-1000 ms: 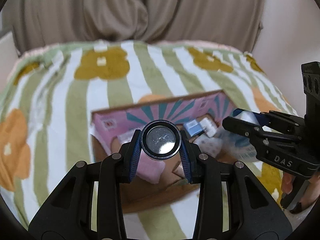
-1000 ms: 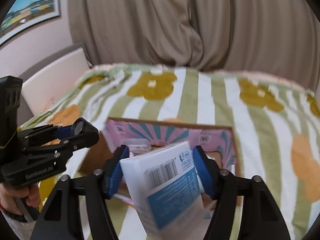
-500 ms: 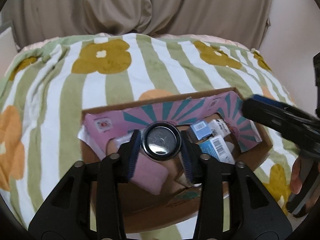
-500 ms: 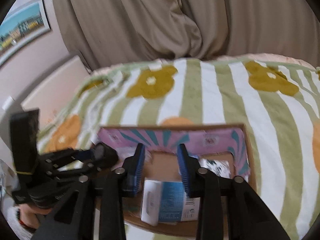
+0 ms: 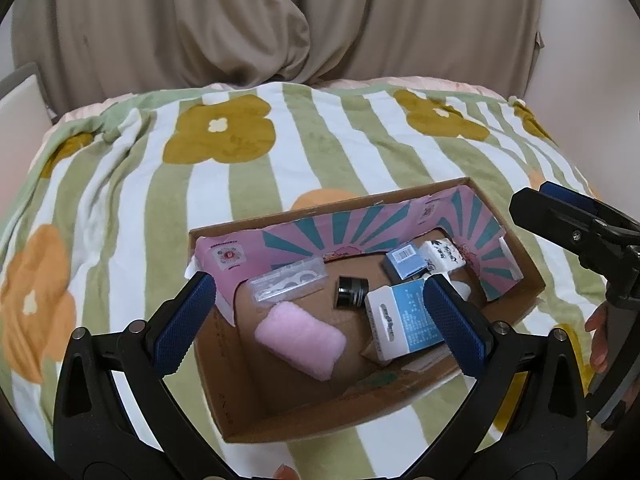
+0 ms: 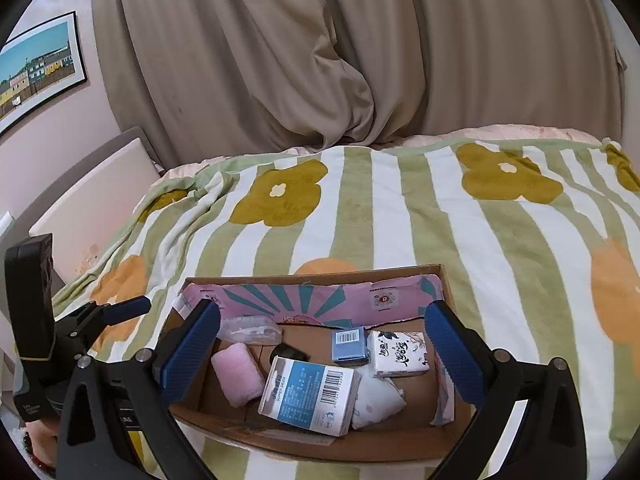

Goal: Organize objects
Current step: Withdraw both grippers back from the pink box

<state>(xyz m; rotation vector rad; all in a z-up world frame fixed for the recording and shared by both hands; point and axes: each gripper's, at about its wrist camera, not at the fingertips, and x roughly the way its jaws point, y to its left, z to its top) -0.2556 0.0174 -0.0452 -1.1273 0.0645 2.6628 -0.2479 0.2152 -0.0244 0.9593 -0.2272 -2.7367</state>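
Both tongs, left gripper (image 5: 320,316) and right gripper (image 6: 322,350), are opening empty, having dropped jar (image 5: 351,292) and carton (image 6: 308,396) into the box (image 5: 532,280); your jar is hard, rollable.

Left tongs (image 5: 320,312) and right tongs (image 6: 320,352) are opening, both empty.

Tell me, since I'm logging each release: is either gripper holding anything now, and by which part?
Nothing is held. Both the left gripper and right gripper have empty, opening jaws above the cardboard box; the small black jar and blue-and-white box lie inside it.
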